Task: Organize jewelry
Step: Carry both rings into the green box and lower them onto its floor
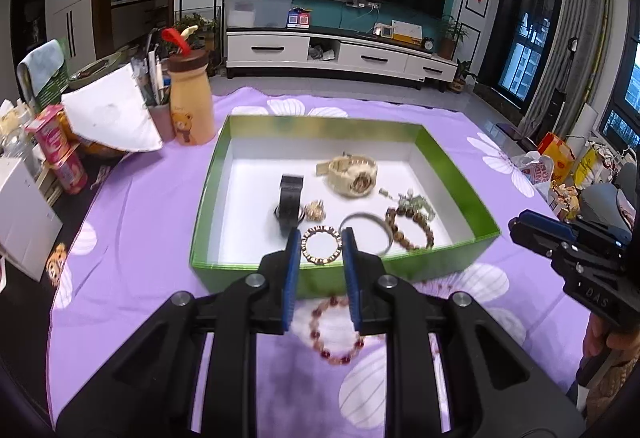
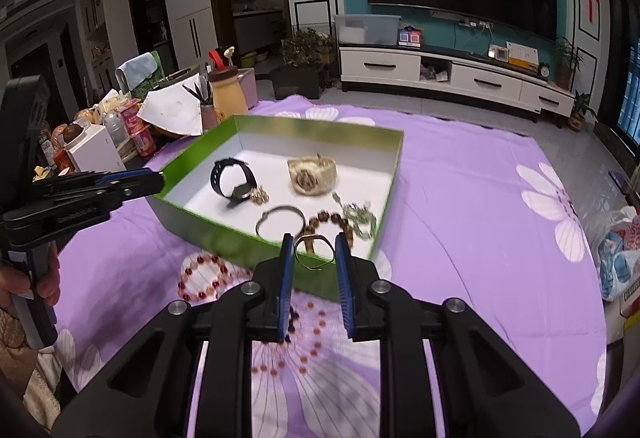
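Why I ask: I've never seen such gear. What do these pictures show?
No robot: a person holds a two-fingered claw in each hand, each with a camera looking along its fingers. One picture comes from the left claw, the other from the right claw. On a purple cloth stands a green box holding a black watch, a gold-toned watch and a silver bangle. A red bead bracelet lies outside it. A gold link bracelet shows between the left claw's fingers, a thin gold bangle between the right's; gripped or seen through the gap, I cannot tell.
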